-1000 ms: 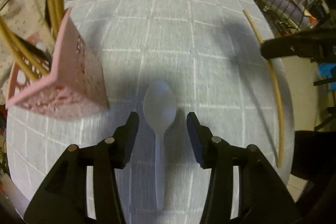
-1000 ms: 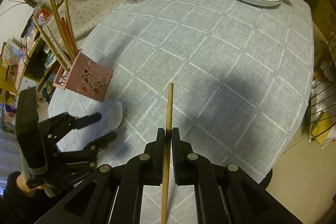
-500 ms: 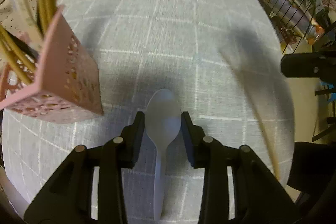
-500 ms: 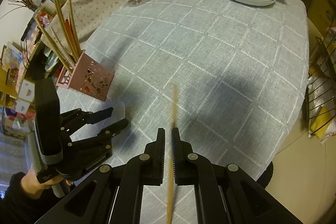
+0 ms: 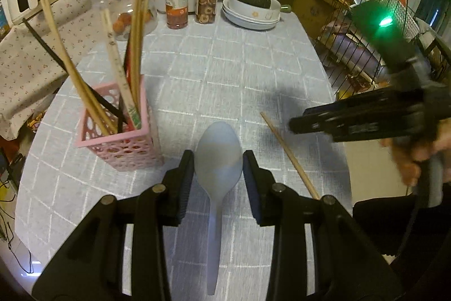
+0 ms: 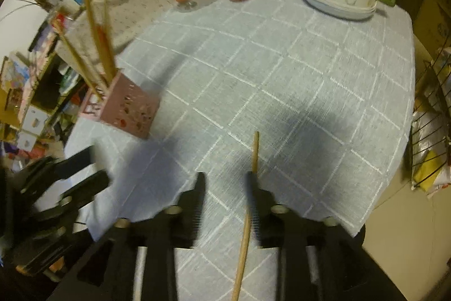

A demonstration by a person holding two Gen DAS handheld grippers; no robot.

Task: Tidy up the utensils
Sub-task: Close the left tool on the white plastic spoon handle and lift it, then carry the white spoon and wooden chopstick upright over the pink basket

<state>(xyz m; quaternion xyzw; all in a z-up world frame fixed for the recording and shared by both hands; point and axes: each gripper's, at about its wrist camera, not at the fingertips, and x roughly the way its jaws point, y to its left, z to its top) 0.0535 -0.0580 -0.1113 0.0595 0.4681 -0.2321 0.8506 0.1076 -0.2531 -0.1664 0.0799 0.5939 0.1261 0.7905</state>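
The left hand-held gripper (image 5: 218, 177) is closed onto the bowl of the pale spoon (image 5: 217, 174), its pads against both edges, the handle trailing back toward the camera above the tabletop (image 5: 225, 81). The right hand-held gripper (image 6: 225, 196) is spread wide and grips nothing; the wooden chopstick (image 6: 248, 213) runs beside its right finger, though whether it rests on the cloth is unclear. For a clean drop, tip the spoon upright over the pink holder (image 5: 121, 137) nearby on the left, and lower it between the chopsticks standing there.
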